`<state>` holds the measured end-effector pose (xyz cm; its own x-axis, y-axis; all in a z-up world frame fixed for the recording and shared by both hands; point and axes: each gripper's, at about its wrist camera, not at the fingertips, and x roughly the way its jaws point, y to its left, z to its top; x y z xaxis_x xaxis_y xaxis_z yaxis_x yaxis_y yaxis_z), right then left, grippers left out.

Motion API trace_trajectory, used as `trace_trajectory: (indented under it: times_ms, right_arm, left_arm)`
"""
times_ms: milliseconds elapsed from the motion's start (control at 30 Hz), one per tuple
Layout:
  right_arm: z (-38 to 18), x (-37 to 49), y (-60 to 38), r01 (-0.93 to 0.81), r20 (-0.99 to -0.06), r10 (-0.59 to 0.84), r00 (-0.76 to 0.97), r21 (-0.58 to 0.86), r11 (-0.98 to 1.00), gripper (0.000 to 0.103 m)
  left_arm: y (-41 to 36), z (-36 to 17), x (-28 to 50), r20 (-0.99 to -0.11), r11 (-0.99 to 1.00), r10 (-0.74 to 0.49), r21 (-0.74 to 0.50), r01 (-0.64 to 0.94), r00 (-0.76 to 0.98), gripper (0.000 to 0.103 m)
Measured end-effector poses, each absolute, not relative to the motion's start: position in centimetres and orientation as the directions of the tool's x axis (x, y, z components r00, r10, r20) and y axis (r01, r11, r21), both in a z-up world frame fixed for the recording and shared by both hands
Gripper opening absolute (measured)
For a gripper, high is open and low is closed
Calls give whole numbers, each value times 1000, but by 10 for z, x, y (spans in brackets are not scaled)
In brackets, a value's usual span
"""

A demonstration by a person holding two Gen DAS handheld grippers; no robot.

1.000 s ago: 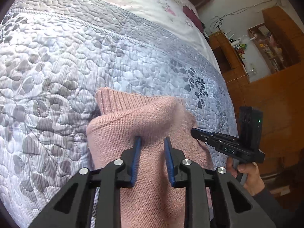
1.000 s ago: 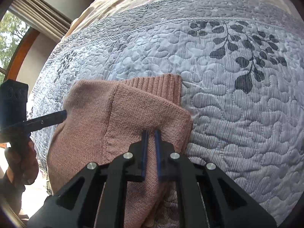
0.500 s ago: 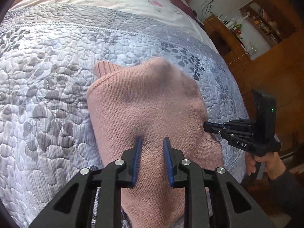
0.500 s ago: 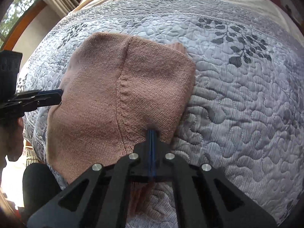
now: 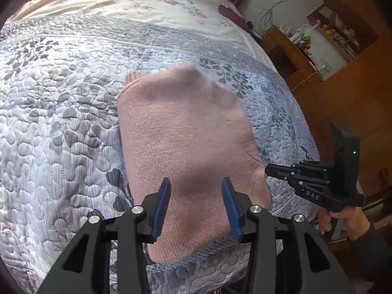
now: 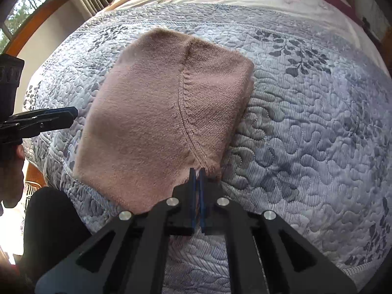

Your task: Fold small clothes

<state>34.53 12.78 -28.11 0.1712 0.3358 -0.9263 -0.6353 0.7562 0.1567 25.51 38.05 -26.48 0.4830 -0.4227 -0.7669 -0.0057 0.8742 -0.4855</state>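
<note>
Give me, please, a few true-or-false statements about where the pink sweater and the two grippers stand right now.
1. The pink sweater lies folded on the quilt. True.
2. The left gripper is clamped shut on the sweater. False: its jaws stand wide open above it.
3. The right gripper has its jaws closed together. True.
4. The sweater hangs in the air between both grippers. False: it rests on the quilt.
</note>
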Motion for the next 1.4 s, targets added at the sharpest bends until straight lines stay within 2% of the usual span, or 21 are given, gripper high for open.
trace_trajectory:
  times_ms: [33,100,233,267,333,367,400,433,467,500,567,667,767,900,1133,1233,1400]
  right_arm:
    - [-275,338,127,-642,-920,351,173,165,749,1]
    - [-280,328,129,-650,-922,353,161,171,740,1]
    - [-329,328,131,-607,-960,262,103,148,781,0]
    - [-326,326,129,-592,-956,272,107,158,790,0]
    - [-304,314,126,-592,-944,302,133,169,788,7]
    - [-289,306,125,-603,-937,307,166,150,784,14]
    - [-273,296,123,-607,-931,308,198,130,784,34]
    - [-257,286,120,-602,-922,308,235,111,791,46]
    - [-241,275,117,-594,-911,309,273,93,799,67]
    - [-224,263,115,-588,-899,308,312,71,806,81]
    - [-190,232,111,-560,-870,281,405,7,828,93]
    - [-144,185,104,-508,-812,246,530,-71,859,99]
    - [-103,142,95,-422,-742,206,639,-114,899,100]
    - [-64,98,82,-390,-718,229,658,-64,919,100]
    - [-15,40,76,-383,-699,207,685,-104,918,100]
    - [-3,23,72,-378,-705,195,682,-111,919,100]
    - [12,4,65,-359,-703,193,684,-95,928,100]
  left_arm:
    - [378,-263,245,-760,872,-426,-489,-1,491,56]
    - [374,-279,235,-778,874,-418,-486,-27,469,57]
    - [369,-336,239,-886,897,-339,-406,-176,318,57]
    - [369,-334,237,-889,895,-330,-402,-193,317,57]
    - [369,-310,225,-866,889,-331,-419,-184,374,59]
    - [369,-293,217,-860,898,-303,-402,-180,410,62]
    - [368,-274,207,-856,913,-253,-365,-182,452,72]
    - [365,-254,195,-848,929,-191,-319,-187,495,78]
    - [361,-234,181,-836,943,-131,-271,-192,533,78]
    - [354,-214,166,-821,956,-85,-227,-186,564,79]
    - [339,-178,134,-795,969,20,-135,-209,607,82]
    - [319,-133,88,-763,967,128,-44,-249,634,83]
    - [305,-96,45,-734,965,196,25,-263,650,84]
    - [297,-66,1,-766,962,119,-68,-263,632,84]
    - [280,-24,-51,-765,951,174,-32,-307,621,84]
    - [279,-8,-70,-754,947,161,-65,-316,637,84]
    - [270,1,-84,-735,951,174,-48,-307,655,84]
